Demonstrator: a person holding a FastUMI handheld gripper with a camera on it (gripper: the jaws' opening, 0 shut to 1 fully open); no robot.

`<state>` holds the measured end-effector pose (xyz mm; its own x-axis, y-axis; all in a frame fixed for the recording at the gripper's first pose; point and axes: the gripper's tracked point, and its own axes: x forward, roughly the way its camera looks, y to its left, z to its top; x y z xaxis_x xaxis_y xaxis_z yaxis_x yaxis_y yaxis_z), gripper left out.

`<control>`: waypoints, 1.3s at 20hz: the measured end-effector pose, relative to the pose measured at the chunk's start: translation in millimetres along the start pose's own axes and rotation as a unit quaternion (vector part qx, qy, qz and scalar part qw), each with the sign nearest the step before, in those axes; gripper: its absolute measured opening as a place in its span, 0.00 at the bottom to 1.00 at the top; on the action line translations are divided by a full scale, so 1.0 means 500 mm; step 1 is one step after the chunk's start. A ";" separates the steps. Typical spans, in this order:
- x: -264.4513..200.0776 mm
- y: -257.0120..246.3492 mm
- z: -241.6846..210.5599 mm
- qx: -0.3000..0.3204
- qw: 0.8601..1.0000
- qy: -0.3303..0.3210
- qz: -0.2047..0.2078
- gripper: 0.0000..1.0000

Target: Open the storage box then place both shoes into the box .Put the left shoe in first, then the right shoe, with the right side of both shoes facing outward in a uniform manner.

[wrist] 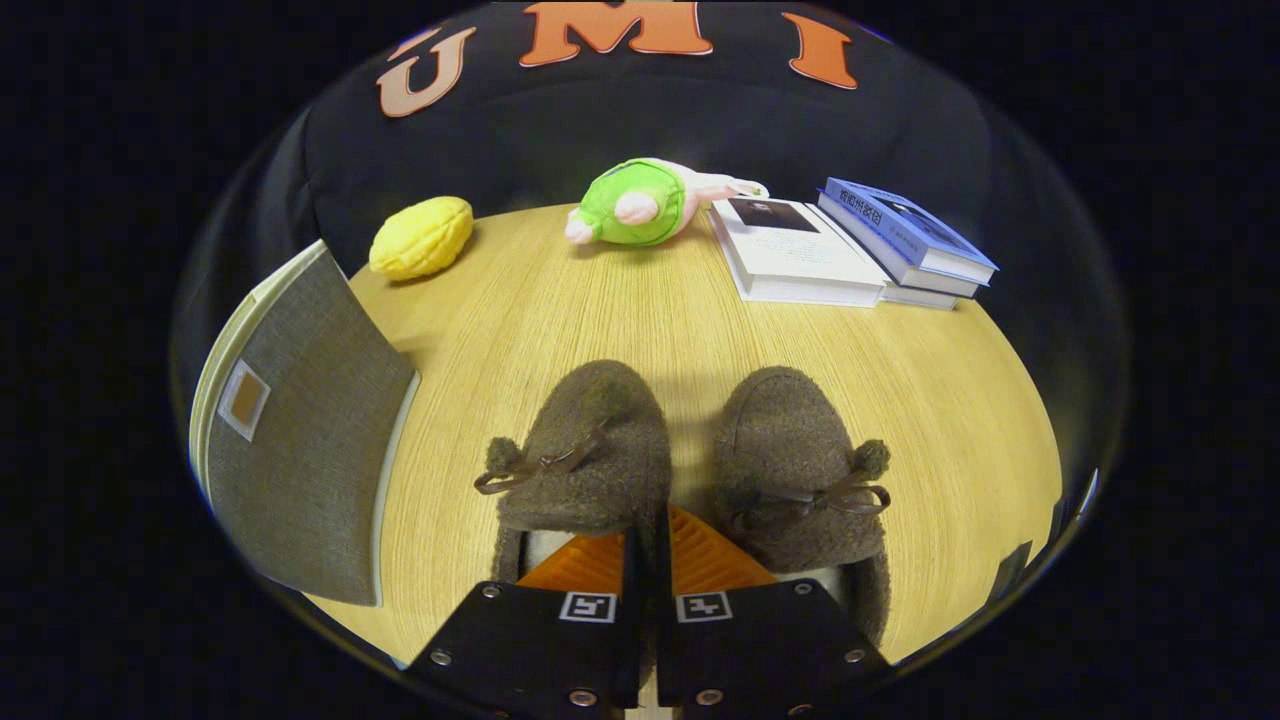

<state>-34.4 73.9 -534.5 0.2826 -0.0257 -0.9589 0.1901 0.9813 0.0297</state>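
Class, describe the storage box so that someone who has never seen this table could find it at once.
On the round wooden table, look beside the pair of brown fuzzy slippers, on the side where the yellow toy lies. The storage box is grey, fabric-covered, flat-sided, with a small label patch, unlike the books opposite.

gripper (648,540) fingers pressed together

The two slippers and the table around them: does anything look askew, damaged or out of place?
Nothing stands out. The left slipper and right slipper sit side by side, upright, toes pointing away, bows intact. The storage box stands closed beside them. The gripper has its jaws nearly together, just above the gap between the slippers, holding nothing.
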 end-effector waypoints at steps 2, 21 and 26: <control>-0.016 0.012 0.010 0.027 1.000 -0.001 0.014 0.04; -0.228 0.277 0.172 0.061 0.985 -0.027 0.160 0.03; -0.281 0.363 0.209 0.058 0.979 -0.036 0.192 0.03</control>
<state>58.9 235.9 -365.0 0.4187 0.3237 -0.8485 0.1605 0.8932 0.4200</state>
